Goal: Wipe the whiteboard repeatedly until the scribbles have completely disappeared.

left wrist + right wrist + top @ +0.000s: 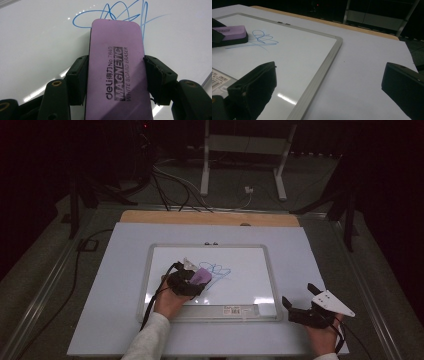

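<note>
One rounded purple eraser [115, 72], glossy whiteboard [37, 45]

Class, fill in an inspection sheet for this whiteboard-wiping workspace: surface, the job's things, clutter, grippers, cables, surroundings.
Surface: pale table, wooden strip along its far edge.
Job's things: framed whiteboard lying flat; blue scribble; purple eraser just short of the scribble.
Clutter: nothing seen.
Grippers: left gripper clamps the eraser; right gripper open, empty, beside the board.
Cables: one trails from the left gripper; more on the floor beyond.
Surroundings: dark room, white stand legs.
</note>
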Available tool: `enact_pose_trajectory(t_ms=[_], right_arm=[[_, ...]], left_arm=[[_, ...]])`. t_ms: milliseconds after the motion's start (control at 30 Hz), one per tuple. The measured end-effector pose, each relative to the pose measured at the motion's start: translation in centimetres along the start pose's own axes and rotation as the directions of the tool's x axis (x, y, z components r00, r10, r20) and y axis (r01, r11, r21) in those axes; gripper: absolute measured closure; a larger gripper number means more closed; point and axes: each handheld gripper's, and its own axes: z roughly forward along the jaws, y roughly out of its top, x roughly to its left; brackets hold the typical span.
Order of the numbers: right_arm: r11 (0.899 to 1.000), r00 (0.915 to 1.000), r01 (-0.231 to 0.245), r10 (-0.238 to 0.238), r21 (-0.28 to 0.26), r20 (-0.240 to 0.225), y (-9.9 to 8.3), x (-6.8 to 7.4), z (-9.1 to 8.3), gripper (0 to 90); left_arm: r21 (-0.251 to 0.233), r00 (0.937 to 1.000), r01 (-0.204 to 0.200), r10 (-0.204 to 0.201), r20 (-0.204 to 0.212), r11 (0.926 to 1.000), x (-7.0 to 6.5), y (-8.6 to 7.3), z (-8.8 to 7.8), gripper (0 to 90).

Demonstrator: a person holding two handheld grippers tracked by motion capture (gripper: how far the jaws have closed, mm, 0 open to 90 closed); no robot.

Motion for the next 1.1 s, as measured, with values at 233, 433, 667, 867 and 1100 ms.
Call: enact_pose_trajectory(t_ms=[233, 433, 667, 867, 1100], right_arm=[[1.000, 1.0000, 0.001, -0.001, 0.001, 0.000, 0.0, 0.0, 0.0, 0.2], [1.000, 1.0000, -0.001, 0.001, 0.001, 0.000, 0.0, 0.0, 0.1, 0.3], [1.000, 1.0000, 0.004, -0.004, 0.004, -0.002, 0.0, 0.1, 0.2, 0.2], [1.000, 1.0000, 0.003, -0.003, 0.004, -0.002, 0.0, 0.1, 0.1, 0.3], [1.000, 1.0000, 0.004, -0.004, 0.003, -0.001, 0.0, 0.1, 0.1, 0.3]], left_arm=[[0.005, 0.9960, 0.056, -0.056, -0.069, 0.9984, 1.9, 0.4, 0.0, 41.5], [-0.010, 0.9831, 0.142, -0.142, -0.116, 0.9899, 3.5, 0.4, -0.1, 41.6], [0.013, 0.9933, 0.072, -0.070, -0.092, 0.9973, 1.7, 0.6, 0.1, 41.6], [0.028, 0.9989, 0.006, -0.005, -0.047, 0.9996, -0.6, 0.7, 0.2, 41.6], [0.044, 0.9974, -0.073, 0.072, 0.007, 0.9964, -2.5, 0.8, 0.4, 41.6]])
